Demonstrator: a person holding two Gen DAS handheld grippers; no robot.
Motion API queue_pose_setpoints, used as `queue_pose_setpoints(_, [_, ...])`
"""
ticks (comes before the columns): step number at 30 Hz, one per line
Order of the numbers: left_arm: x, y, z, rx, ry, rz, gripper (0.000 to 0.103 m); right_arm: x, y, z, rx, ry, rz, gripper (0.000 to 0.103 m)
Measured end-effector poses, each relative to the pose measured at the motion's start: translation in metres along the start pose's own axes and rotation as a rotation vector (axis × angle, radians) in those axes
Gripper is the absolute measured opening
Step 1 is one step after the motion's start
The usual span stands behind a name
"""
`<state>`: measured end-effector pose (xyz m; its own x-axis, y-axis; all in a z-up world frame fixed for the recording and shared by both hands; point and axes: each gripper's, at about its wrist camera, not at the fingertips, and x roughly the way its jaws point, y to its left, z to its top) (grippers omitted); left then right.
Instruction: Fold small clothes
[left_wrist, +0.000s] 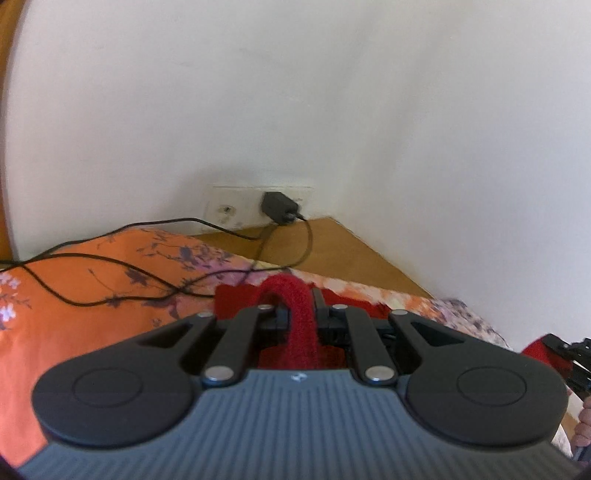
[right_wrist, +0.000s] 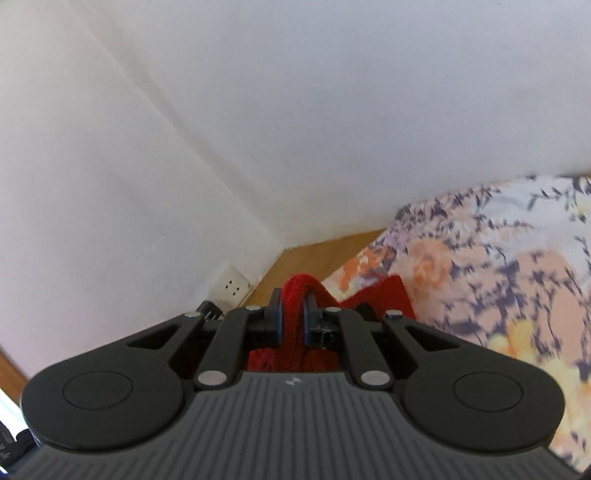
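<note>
We hold the red knitted garment pinched in our left gripper and right gripper above the floral bedsheet; uneven pulling could slip it free.

each gripper has a grey ribbed body with a small pale logo just behind the jaws. the left gripper and the right gripper carry matte black linkage arms pinned by round silver screws, with a large black disc housing on either side. the right gripper's jaws have blue inner pads.
</note>
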<state>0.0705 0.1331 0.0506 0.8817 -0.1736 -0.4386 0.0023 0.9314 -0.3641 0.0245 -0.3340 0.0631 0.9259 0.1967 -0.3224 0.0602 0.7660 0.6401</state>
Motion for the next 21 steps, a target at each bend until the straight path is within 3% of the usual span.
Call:
queue_pose_setpoints(8, [0.05,0.01,0.015,-0.054,0.031,0.09,0.01,0.068,0.002,0.024,-0.01,0.037,-0.028,0.01])
queue_pose_setpoints(15, [0.103,0.005,0.013,-0.002,0.063,0.187,0.01,0.129,-0.002,0.019,-0.082,0.087,-0.09,0.01])
queue_pose_setpoints(21, [0.138,0.018,0.005,-0.001,0.122,0.247,0.01,0.168,-0.028,0.013,-0.061,0.133,-0.152,0.01])
